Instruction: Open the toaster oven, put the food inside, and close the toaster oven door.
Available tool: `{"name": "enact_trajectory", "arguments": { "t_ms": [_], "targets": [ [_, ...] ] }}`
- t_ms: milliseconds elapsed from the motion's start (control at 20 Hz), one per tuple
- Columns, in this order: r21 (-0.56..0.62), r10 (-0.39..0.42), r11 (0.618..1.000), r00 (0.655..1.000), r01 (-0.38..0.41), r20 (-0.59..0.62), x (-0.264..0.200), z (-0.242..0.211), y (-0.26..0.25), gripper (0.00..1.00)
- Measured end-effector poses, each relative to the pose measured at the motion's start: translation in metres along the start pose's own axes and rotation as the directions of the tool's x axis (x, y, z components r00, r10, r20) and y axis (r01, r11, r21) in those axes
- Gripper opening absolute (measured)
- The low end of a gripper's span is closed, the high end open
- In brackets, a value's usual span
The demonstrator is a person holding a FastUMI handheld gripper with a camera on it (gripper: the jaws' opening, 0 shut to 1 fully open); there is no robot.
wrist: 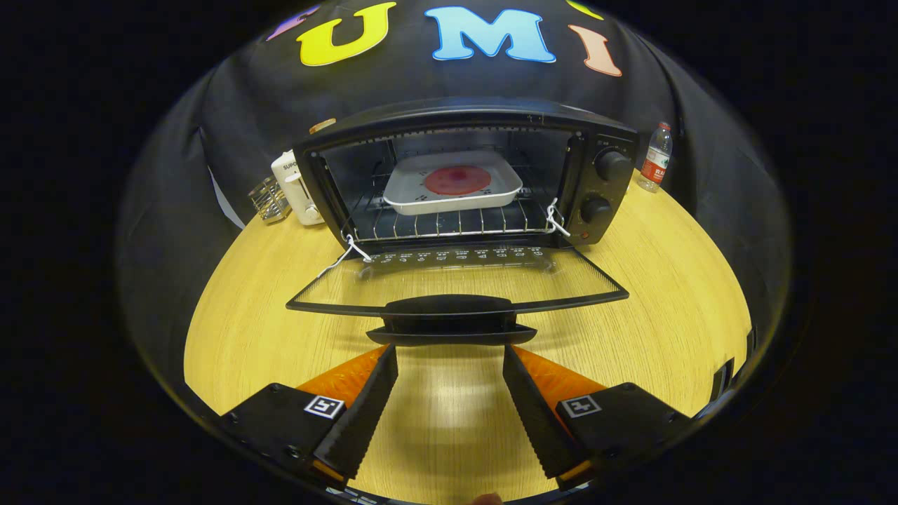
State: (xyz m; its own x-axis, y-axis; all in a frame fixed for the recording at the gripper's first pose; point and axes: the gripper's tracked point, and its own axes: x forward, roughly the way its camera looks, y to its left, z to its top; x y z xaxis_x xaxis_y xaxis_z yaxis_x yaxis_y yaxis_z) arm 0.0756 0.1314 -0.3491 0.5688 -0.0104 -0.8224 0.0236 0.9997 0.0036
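Gripper view: my gripper (449,351) is spread wide and holds nothing; its two fingers (365,407) reach forward over the bare wooden table (245,330), with the tips just short of the door handle (449,324), one to each side of it. I cannot tell whether the tips touch the handle. The toaster oven (466,175) stands ahead of the fingers with its glass door (456,280) folded fully down, lying flat toward me just above the table top. White cords (558,219) are tied at both door hinges. Inside, on the wire rack (449,223), sits a white square tray (452,186) with a round red piece of food (457,180) at its middle. Two black knobs (612,165) sit one above the other on the oven's right panel. Left of the oven, touching or nearly so, stands a white toaster (295,186), with a small wire holder (269,200) beside it. To the right of the oven, near the table's far edge, stands a plastic water bottle (656,158).
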Motion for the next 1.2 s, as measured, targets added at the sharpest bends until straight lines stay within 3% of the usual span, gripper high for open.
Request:
{"name": "enact_trajectory", "arguments": {
  "t_ms": [750,1200],
  "targets": [
    [-0.033,0.005,0.999,0.985,0.001,0.175,-0.025,0.045,0.006,0.96],
    [-0.141,0.044,0.99,0.931,0.008,0.363,-0.059,0.097,0.003,0.96]
  ]
}}
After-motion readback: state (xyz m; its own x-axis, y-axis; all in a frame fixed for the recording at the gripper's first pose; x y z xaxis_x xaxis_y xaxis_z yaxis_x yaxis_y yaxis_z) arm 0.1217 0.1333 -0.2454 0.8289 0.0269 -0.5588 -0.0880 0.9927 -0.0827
